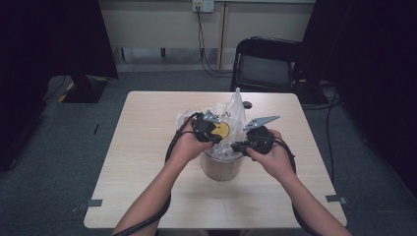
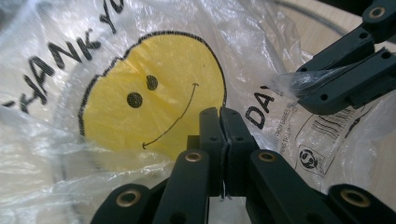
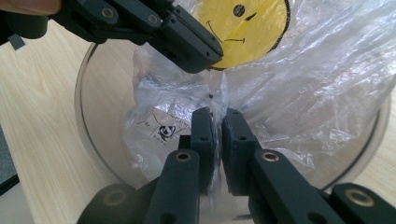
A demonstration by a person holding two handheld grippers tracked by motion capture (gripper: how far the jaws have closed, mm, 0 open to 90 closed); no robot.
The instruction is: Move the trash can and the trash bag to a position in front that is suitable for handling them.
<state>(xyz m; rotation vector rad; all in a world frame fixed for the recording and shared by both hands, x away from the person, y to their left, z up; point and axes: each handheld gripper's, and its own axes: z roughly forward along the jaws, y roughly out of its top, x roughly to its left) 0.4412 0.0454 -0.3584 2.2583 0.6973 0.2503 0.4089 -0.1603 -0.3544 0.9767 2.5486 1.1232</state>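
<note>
Thin, glossy, crinkled clear plastic bag (image 1: 228, 120) (yellow printed face) sits in a shiny metal pot (image 1: 222, 167) on the matt pale wood desk (image 1: 147, 162).

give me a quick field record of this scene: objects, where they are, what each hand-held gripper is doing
work in hand: a clear plastic bag with a yellow smiley face is being handled over a round metal bin
bag position: partly inside the bin, upper part standing above the rim
bin position: upright, near the middle of the wooden table
left hand-held gripper: jaws shut, pinching bag film
right hand-held gripper: jaws pinching a fold of the bag over the bin opening
background: black chair beyond the table
</note>
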